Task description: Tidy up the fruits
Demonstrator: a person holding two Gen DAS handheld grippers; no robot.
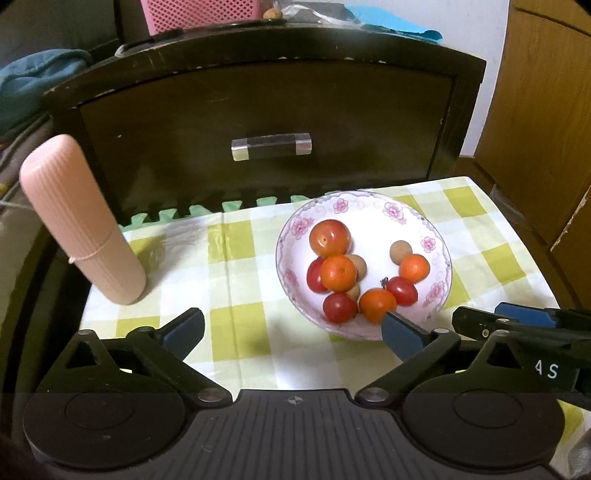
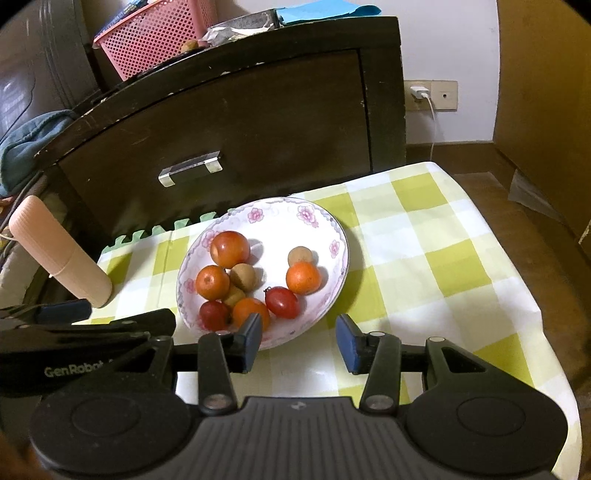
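Note:
A white bowl with pink flowers on its rim [image 1: 369, 201] [image 2: 280, 210] stands on the checked tablecloth. It holds several fruits: a big orange-red one [image 1: 330, 238], small oranges [image 1: 339, 273], red cherry tomatoes [image 1: 402, 290] and brown longans [image 1: 400, 251]. My left gripper [image 1: 291, 321] is wide open and empty just in front of the bowl's left side, its right finger overlapping the near rim. My right gripper [image 2: 299, 325] is open a little over the bowl's near rim, with nothing pinched.
A pink ribbed case [image 1: 81, 221] leans at the table's left edge. A dark cabinet with a drawer handle [image 1: 271, 146] stands right behind the table, with a pink basket [image 2: 155, 33] on top. The tablecloth [image 2: 424, 258] ends at the right over a wooden floor.

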